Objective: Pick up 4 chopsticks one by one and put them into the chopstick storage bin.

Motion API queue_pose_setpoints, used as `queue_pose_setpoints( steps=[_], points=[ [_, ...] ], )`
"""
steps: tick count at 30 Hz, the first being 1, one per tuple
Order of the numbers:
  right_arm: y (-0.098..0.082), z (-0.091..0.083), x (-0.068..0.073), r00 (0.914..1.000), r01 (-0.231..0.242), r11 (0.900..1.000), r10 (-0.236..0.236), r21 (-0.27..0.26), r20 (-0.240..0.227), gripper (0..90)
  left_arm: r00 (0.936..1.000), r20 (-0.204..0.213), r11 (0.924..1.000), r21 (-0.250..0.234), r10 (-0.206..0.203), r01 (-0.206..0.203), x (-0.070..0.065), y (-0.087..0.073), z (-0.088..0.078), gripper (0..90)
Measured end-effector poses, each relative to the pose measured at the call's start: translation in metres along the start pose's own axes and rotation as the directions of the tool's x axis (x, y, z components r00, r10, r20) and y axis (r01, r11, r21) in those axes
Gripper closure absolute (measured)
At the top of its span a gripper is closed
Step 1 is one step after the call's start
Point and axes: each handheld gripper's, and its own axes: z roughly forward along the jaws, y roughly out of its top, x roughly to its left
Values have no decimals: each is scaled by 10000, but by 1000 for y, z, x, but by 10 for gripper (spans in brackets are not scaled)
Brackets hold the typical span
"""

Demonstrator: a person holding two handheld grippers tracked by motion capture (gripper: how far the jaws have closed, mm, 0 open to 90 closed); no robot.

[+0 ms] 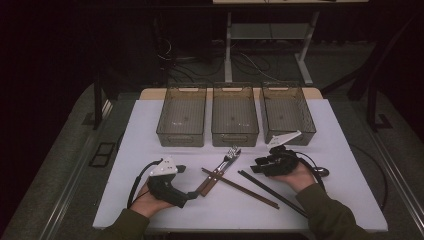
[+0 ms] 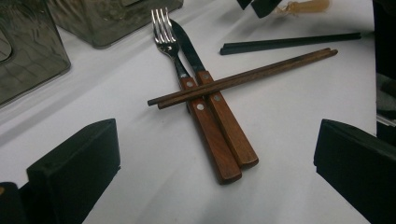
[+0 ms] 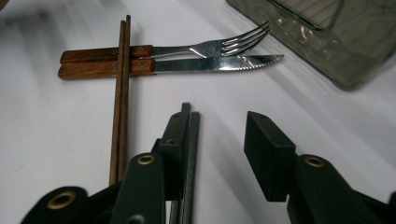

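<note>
High view: I find the black chopsticks (image 1: pixel 272 189) lying flat on the white table (image 1: pixel 150 120), long axis diagonal, one end near my right gripper (image 1: pixel 260 166), the other running toward the near right edge. The brown chopsticks (image 1: pixel 240 188) lie roughly parallel beside them, crossing the handles of the fork (image 1: pixel 223 164) and knife (image 1: pixel 212 180). My left gripper (image 1: pixel 192 196) rests near the knife handle. Three grey bins (image 1: pixel 235 115) stand in a row beyond.

Left gripper view: my jaws stand wide apart with nothing between them. The fork (image 2: pixel 189 84) and knife (image 2: pixel 219 116) point away, tips toward the bins; the black chopsticks (image 2: pixel 289 43) lie crosswise farther off.

Right gripper view: my jaws stand apart, gripping nothing. The black chopsticks (image 3: pixel 189 158) lie beside the left-hand jaw, long axis pointing away from the camera; whether jaw and sticks touch I cannot tell.
</note>
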Motion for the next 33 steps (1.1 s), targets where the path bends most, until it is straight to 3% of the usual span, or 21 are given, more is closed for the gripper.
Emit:
queue_pose_setpoints(
  steps=[7,17,33],
  points=[
    [-13,-20,2,10000,-52,9995,51,-312,-31,550,10000,-57,10000,6,45,-45,0,-1,-1,0],
    [-36,-36,8,10000,-6,9999,5,-148,-16,541,9994,-309,9998,14,180,-180,2,-2,-4,0],
    [-72,-56,19,9997,239,9984,-242,503,51,705,9993,-319,9998,75,177,-174,-1,-3,-2,0]
  ],
)
